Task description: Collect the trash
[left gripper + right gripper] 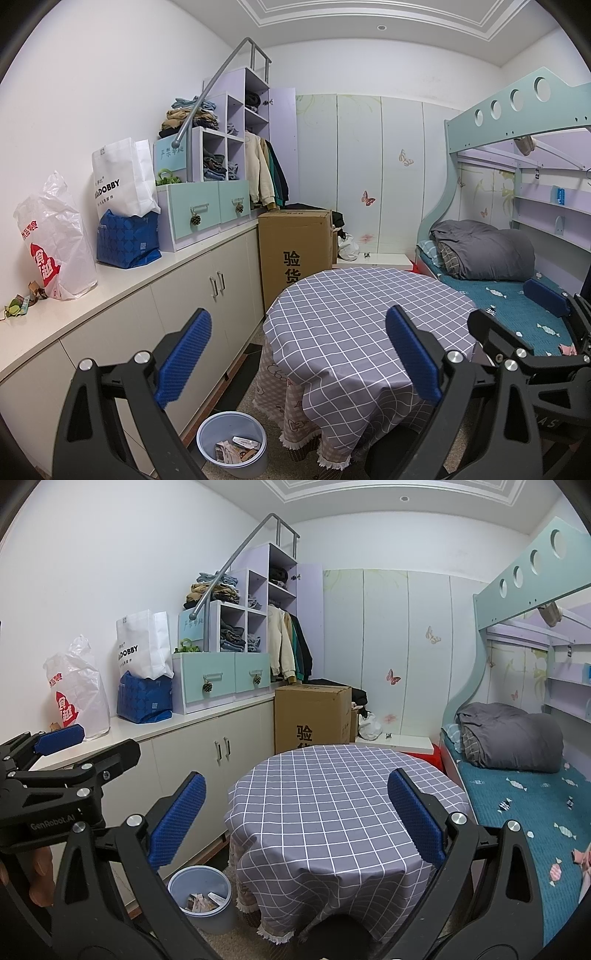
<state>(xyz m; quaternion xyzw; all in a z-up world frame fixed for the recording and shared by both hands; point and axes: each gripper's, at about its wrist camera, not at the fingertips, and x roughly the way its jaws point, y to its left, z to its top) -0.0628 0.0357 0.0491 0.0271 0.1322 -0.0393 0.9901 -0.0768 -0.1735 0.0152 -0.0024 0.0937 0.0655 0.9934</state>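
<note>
The lower part of the bin is cut off behind my left gripper's frame at the bottom centre-left of the left wrist view, and the paper scraps inside it are too small for me to read; only crumpled wrappers and a small box show. More scraps lie on the counter at the far left edge, beside the white plastic bag, too distorted to identify. My left gripper has its jaws spread wide, holding nothing, framing the checked tablecloth on the round table. My right gripper is likewise released and empty, touching nothing. In the right wrist view the bin stands on the floor just beside the table's hanging cloth, lower left of centre.
</note>
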